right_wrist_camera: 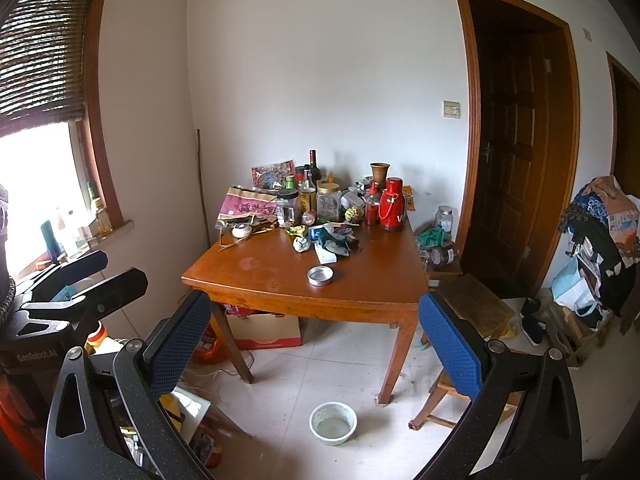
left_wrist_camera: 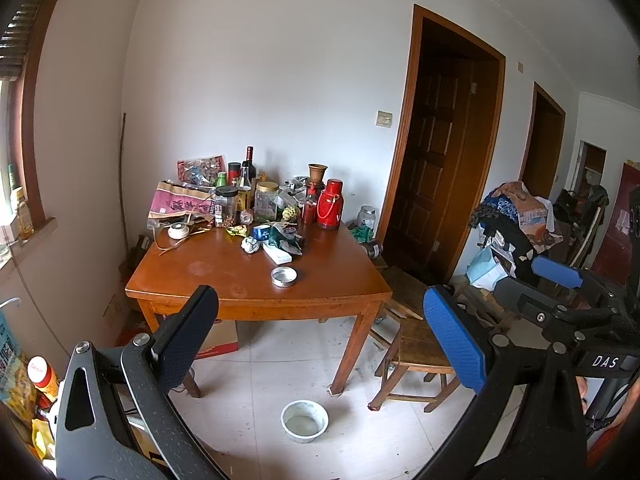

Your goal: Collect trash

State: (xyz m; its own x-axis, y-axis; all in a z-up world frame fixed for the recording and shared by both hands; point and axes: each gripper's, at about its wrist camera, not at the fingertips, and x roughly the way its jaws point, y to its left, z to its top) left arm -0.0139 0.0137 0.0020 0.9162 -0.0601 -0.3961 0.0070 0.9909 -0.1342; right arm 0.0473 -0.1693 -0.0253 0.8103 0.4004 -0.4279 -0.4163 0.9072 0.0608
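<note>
While level, both claws (left_wrist_camera: 320,336) (right_wrist_camera: 316,344) agape.

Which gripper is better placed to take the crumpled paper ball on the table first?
Neither clearly: both grippers are open and far from the table. The paper ball lies about centred in both views.

place: lived-in home, dining/living room
table: wooden dining table (right_wrist_camera: 280,276) with bottles, jars, red thermos (right_wrist_camera: 392,210), snack wrappers
seating: wooden chair (left_wrist_camera: 416,350) beside it
doors: two dark panelled doors (right_wrist_camera: 508,140) in wood frames
window: bamboo blind (right_wrist_camera: 40,44), bottles on sill
floor: white tile, ceramic bowl (right_wrist_camera: 333,423)
corner: clothes pile (right_wrist_camera: 600,232)
</note>
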